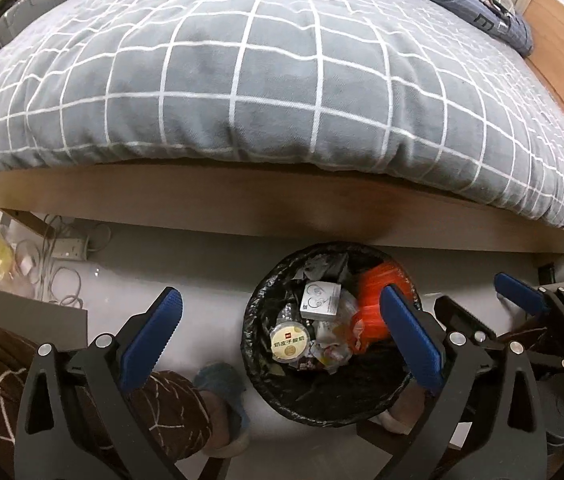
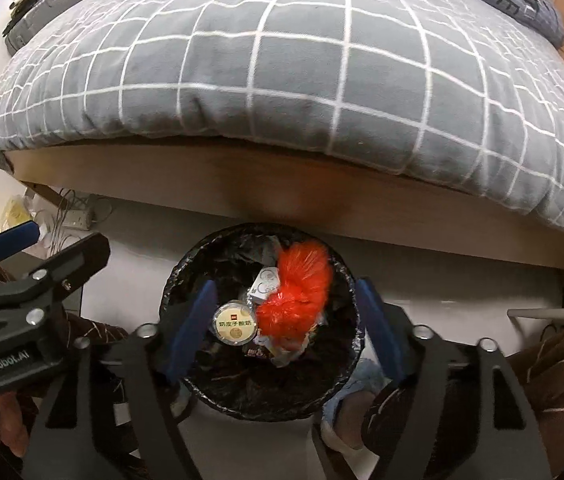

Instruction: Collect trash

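Left wrist view is looking down at a round trash bin (image 1: 331, 404) lined with a black bag, which is standing on the pale floor (image 1: 202, 300) just in front of the wooden bed frame (image 1: 242, 208). The left gripper (image 1: 282, 332) is hanging above it with its blue fingers spread wide apart and gripping nothing. The right gripper (image 2: 285, 320) is also standing wide open and empty, right over the bin's mouth. Inside the bin an orange-red plastic bag (image 2: 297, 292) is lying toward the rim nearest the bed — beside it are a round yogurt lid (image 2: 234, 322) and a small white box (image 1: 319, 300). A grey checked quilt (image 1: 282, 80) is covering the bed — its edge is hanging over the frame.
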